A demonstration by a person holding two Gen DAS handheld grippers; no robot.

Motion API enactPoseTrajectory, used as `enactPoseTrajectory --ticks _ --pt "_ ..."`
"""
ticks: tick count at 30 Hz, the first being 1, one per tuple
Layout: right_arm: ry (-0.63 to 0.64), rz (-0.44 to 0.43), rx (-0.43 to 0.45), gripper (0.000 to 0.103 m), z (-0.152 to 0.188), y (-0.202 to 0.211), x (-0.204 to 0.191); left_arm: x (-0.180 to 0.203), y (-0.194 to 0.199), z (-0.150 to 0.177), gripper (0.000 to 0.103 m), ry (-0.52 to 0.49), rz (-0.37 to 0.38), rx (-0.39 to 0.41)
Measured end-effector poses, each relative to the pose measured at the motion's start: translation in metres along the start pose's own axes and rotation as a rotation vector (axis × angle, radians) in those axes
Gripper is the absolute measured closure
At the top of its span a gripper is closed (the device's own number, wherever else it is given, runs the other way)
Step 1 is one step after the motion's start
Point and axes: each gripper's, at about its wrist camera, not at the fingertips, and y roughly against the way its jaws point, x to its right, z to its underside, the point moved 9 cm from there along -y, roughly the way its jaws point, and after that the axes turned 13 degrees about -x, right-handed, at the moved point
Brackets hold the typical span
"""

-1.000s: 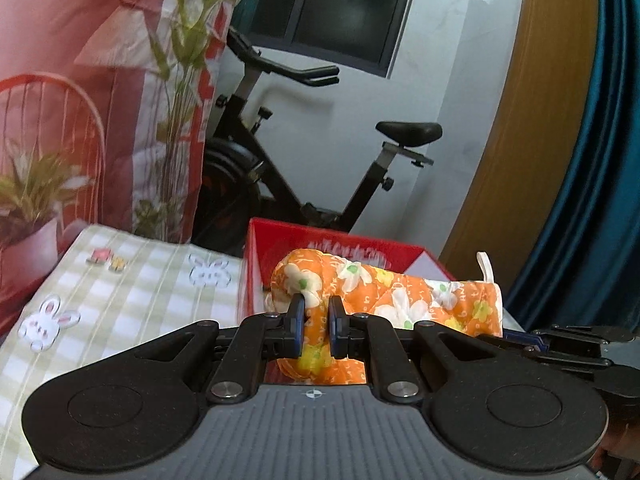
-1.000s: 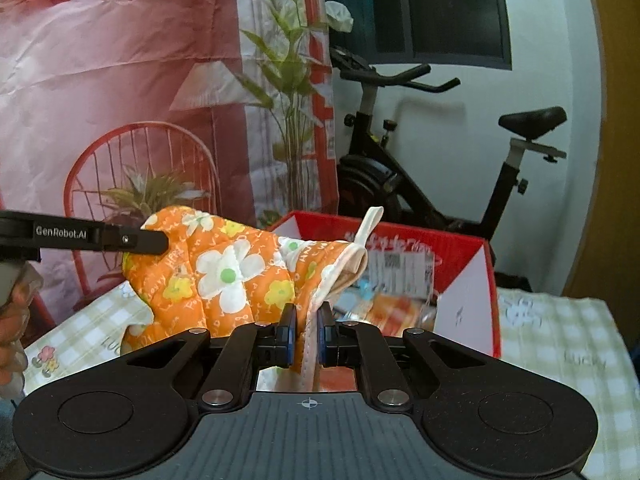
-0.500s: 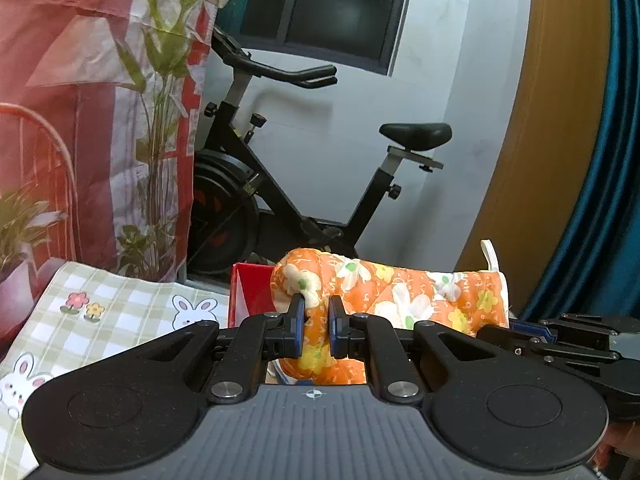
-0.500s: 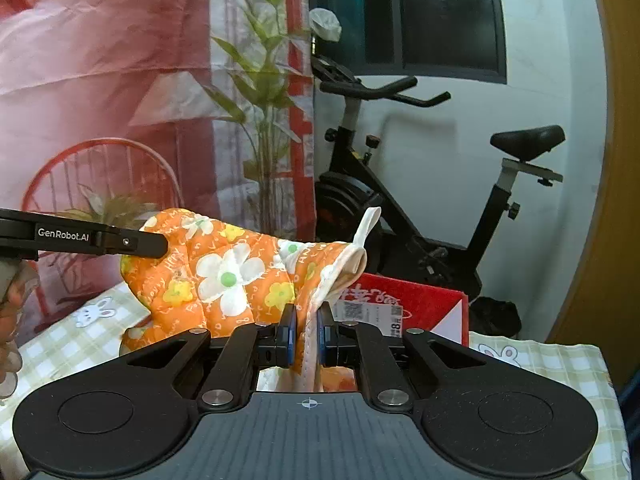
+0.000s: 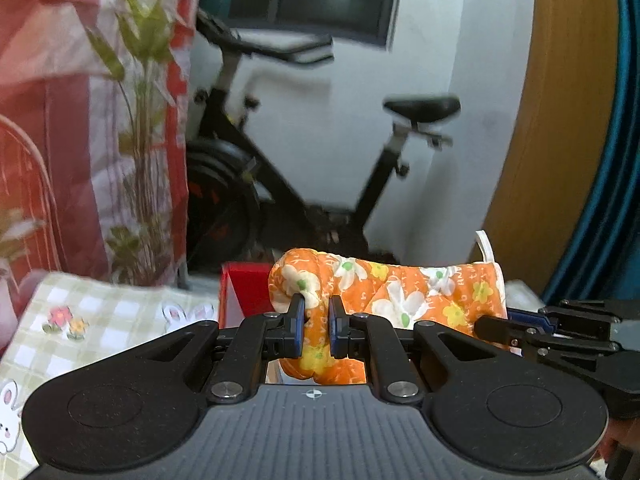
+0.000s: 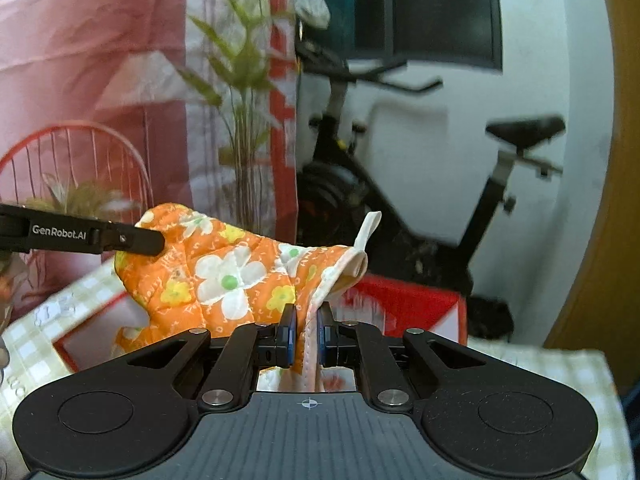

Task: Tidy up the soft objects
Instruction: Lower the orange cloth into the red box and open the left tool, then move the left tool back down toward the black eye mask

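An orange oven mitt (image 5: 384,292) with white and yellow flowers hangs in the air between both grippers. My left gripper (image 5: 316,330) is shut on its rounded fingertip end. My right gripper (image 6: 305,338) is shut on its white-trimmed cuff end (image 6: 320,296), which has a white hanging loop (image 6: 366,232). The mitt (image 6: 224,272) is stretched sideways above an open red box (image 6: 408,304). The box also shows in the left wrist view (image 5: 244,292), mostly hidden behind the mitt. The left gripper's arm (image 6: 80,234) shows at the left of the right wrist view.
A green-checked tablecloth (image 5: 100,320) with rabbit prints covers the table under the box. A black exercise bike (image 5: 304,184) stands behind against a white wall. A pink printed backdrop (image 6: 100,80) hangs at the left. A blue curtain (image 5: 612,160) hangs at the right.
Both grippers have lifted the mitt higher. The red box and table have dropped lower in both views. The grips on the mitt are unchanged.
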Motion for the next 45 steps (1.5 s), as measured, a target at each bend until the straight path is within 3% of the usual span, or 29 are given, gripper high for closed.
enactPoseTrajectory --ticks 5,8,15,17,19,21,23,25,26,32,35,45 --pt "-0.073 -0.039 -0.165 0.094 0.031 -0.028 0.005 0.001 -0.028 0.027 0.09 -0.015 0.014 -0.165" --pt "-0.106 -0.051 -0.211 0.094 0.039 -0.037 0.005 0.003 -0.037 0.037 0.09 -0.028 0.013 -0.223" --pt "-0.103 -0.016 -0.222 0.092 0.039 -0.041 0.005 -0.003 -0.034 0.043 0.089 -0.045 -0.006 -0.237" --pt "-0.09 0.016 -0.214 0.083 0.039 -0.037 0.007 0.0 -0.032 0.04 0.08 -0.06 -0.011 -0.222" --pt "-0.071 0.038 -0.198 0.079 0.036 -0.033 0.007 0.003 -0.027 0.038 0.045 -0.069 -0.009 -0.204" --pt "-0.061 0.051 -0.185 0.07 0.034 -0.027 0.007 0.007 -0.02 0.035 0.032 -0.078 -0.008 -0.167" --pt "-0.052 0.058 -0.169 0.053 0.031 -0.02 0.006 0.011 -0.014 0.034 0.024 -0.091 -0.003 -0.153" --pt "-0.041 0.072 -0.156 0.045 0.03 -0.012 0.003 0.015 -0.008 0.033 0.01 -0.099 -0.001 -0.144" --pt "-0.038 0.077 -0.153 0.04 0.029 -0.009 0.003 0.016 -0.005 0.033 0.008 -0.102 -0.001 -0.134" --pt "-0.043 0.099 -0.121 0.009 0.027 0.013 -0.002 0.022 0.013 0.037 0.003 -0.119 -0.016 -0.12" --pt "-0.046 0.103 -0.106 0.0 0.028 0.024 -0.005 0.02 0.024 0.039 0.003 -0.11 -0.02 -0.11" --pt "-0.042 0.09 -0.069 0.0 0.039 0.056 -0.029 0.013 0.06 0.061 0.003 -0.073 -0.055 -0.086"
